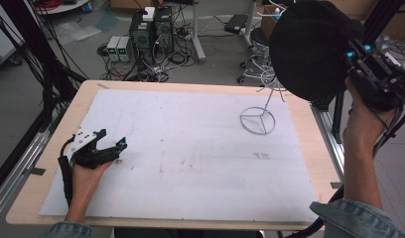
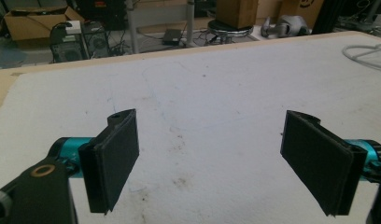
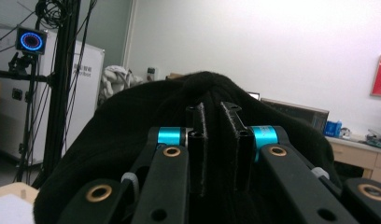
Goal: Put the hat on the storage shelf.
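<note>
A black knit hat [image 1: 309, 47] hangs in the air at the upper right, above the table's far right corner. My right gripper [image 1: 350, 55] is shut on its edge; in the right gripper view the jaws pinch the hat's fabric [image 3: 132, 121] between them at the gripper [image 3: 215, 140]. A thin wire stand [image 1: 258, 119] with a ring base rests on the white sheet, below and left of the hat. My left gripper [image 1: 118, 148] lies low on the sheet at the left, open, with nothing between its pads [image 2: 114, 163].
A white sheet [image 1: 190, 148] covers most of the wooden table [image 1: 22, 198]. The stand's ring [image 2: 366, 56] shows far right in the left gripper view. Computers and cables [image 1: 146, 39] sit on the floor beyond the table. Black frame posts [image 1: 41, 59] stand at the left.
</note>
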Available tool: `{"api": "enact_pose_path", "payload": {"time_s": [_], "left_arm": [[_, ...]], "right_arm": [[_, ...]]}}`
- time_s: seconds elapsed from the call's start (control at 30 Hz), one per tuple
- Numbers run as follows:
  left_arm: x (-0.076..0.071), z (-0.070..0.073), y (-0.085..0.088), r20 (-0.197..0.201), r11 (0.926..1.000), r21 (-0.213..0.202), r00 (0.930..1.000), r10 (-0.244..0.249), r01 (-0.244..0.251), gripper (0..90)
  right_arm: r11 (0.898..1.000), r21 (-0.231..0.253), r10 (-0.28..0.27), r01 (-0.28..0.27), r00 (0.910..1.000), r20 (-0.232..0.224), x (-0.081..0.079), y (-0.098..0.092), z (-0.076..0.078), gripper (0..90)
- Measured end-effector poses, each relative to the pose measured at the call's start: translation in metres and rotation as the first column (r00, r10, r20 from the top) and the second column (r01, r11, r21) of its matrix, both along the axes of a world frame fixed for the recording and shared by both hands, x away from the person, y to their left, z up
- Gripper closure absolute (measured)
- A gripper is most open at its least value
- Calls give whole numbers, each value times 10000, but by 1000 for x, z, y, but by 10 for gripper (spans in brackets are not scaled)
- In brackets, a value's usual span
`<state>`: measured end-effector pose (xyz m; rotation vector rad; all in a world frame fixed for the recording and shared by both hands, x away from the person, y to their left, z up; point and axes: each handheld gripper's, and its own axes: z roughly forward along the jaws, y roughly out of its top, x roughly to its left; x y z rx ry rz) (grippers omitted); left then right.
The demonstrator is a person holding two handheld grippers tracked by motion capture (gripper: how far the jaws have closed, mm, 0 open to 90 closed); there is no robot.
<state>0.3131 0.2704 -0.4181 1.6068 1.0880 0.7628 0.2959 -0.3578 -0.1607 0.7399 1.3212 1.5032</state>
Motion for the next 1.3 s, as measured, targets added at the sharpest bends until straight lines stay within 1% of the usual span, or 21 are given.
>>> {"api": "enact_pose_path", "payload": {"time_s": [0.27,0.37,0.43,0.67,0.73,0.8,0.97,1.03,1.07,1.17,1.3], "left_arm": [[0,0,-1,5,10000,-12,10000,-5,5,196],[0,0,0,6,10000,-5,10000,-5,5,196],[0,0,-1,6,10000,-21,10000,-5,5,196],[1,0,-1,-2,10000,-10,10000,-24,24,196],[1,-1,-1,-11,10000,-4,10000,-30,30,196],[1,-1,-1,-8,10000,-8,10000,-30,30,196],[1,-1,-1,-4,10000,-2,10000,-22,22,196],[1,-1,-1,0,10000,-8,10000,-27,27,196],[1,0,-1,-7,10000,9,10000,-47,47,196],[0,0,-1,5,10000,-1,10000,-5,5,196],[1,-1,-1,5,10000,-13,10000,-22,22,196]], "right_arm": [[10000,10,34,-33,9997,-256,3,1,-15,815],[10000,-3,50,-50,9990,-436,5,2,-20,815],[10000,-79,31,-35,9992,-405,7,3,-23,815],[10000,-95,-2,-3,9983,-582,10,5,-36,813],[10000,-33,4,-6,9975,-700,11,6,-40,810],[10000,-44,37,-40,9981,-617,12,6,-44,809],[10000,72,47,-41,9963,-859,14,8,-54,802],[10000,-18,-16,15,9960,-888,15,8,-57,803],[10000,58,-24,30,9951,-984,16,9,-59,803],[9999,113,-24,36,9946,-1036,18,9,-64,803],[9999,130,35,-20,9940,-1097,19,10,-67,801]]}}
